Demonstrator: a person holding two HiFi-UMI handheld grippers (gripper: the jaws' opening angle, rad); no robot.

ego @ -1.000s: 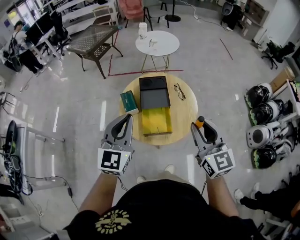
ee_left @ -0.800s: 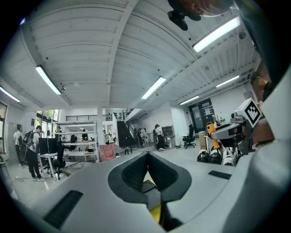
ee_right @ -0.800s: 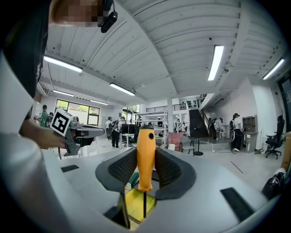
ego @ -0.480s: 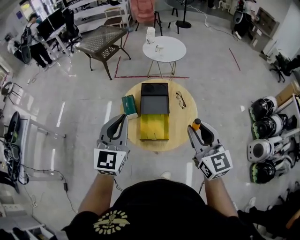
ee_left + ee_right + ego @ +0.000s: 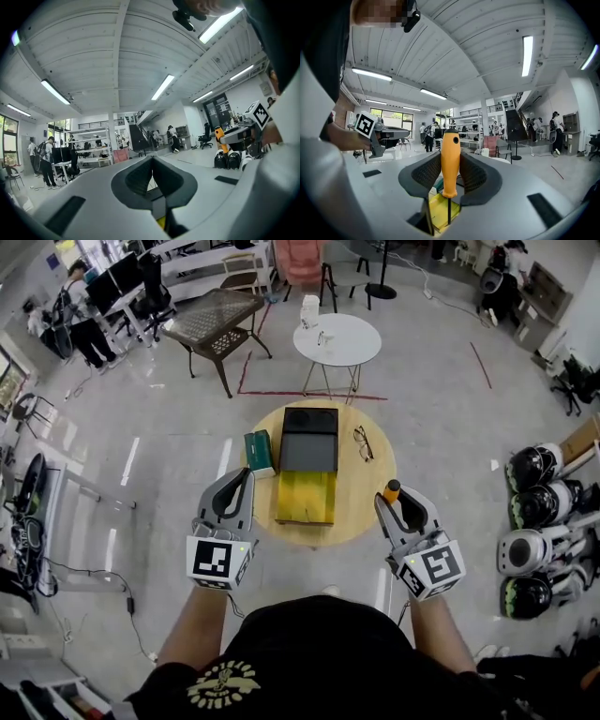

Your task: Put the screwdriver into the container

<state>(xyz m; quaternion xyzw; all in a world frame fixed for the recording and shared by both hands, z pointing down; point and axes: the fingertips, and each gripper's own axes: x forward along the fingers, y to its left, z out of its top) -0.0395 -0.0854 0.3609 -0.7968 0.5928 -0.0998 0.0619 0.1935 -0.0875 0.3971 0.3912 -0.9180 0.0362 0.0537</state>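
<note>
R gripper: jaws closed onto screwdriver, pads clamped on either side of the orange handle. Handle butt sticks out past the jaw tips; thin dark shaft runs back toward the gripper body. Marker cube at rear, person's hand behind it.

L gripper: jaws pressed together, nothing betw. them. Held level w/ R gripper, at the near-left edge of the table.

Screwdriver position: in the air, in R gripper, just off the near-right edge of round wooden table. Not in the container, clearly apart from it.

Container: centre of table. Dark box at the far end, yellow tray section at the near end, open side up. No contents can be made out.

Other items on table:
- green box, just left of container, close beside the dark part.
- glasses, right of container, apart from it.

Surroundings: white round table beyond the wooden one; dark mesh-top table far left; helmets on floor at right; people at desks, far left.
</note>
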